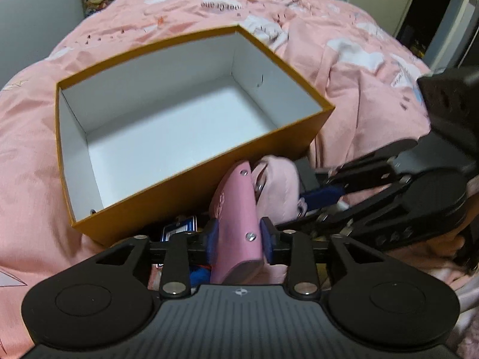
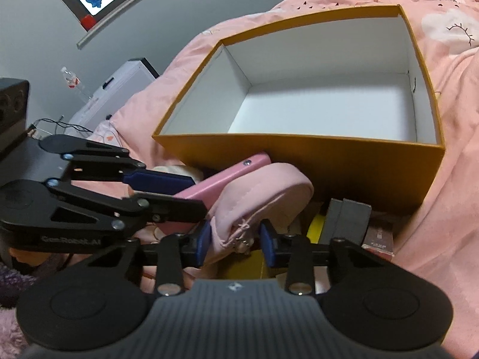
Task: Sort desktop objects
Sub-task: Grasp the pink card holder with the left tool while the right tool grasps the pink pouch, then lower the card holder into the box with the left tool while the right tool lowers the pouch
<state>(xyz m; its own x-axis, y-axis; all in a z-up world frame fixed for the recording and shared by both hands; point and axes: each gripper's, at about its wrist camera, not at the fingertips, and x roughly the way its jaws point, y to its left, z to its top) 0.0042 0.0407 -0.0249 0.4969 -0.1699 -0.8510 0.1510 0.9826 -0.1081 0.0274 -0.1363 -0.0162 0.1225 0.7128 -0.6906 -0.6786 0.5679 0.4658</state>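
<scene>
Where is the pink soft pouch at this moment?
In the right wrist view, the pink soft pouch sits between the right gripper pads, before the orange box, beside the pink case.

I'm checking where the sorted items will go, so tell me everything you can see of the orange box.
The orange box is an open, lidless rectangular carton, apparently cardboard, orange outside and plain white inside. Nothing can be seen inside it; a small dark mark shows on one inner wall. It sits upright on the pink bedding. The pink case held in the left tongs and the pale pink pouch held in the right tongs lie against or just before its near wall.
</scene>
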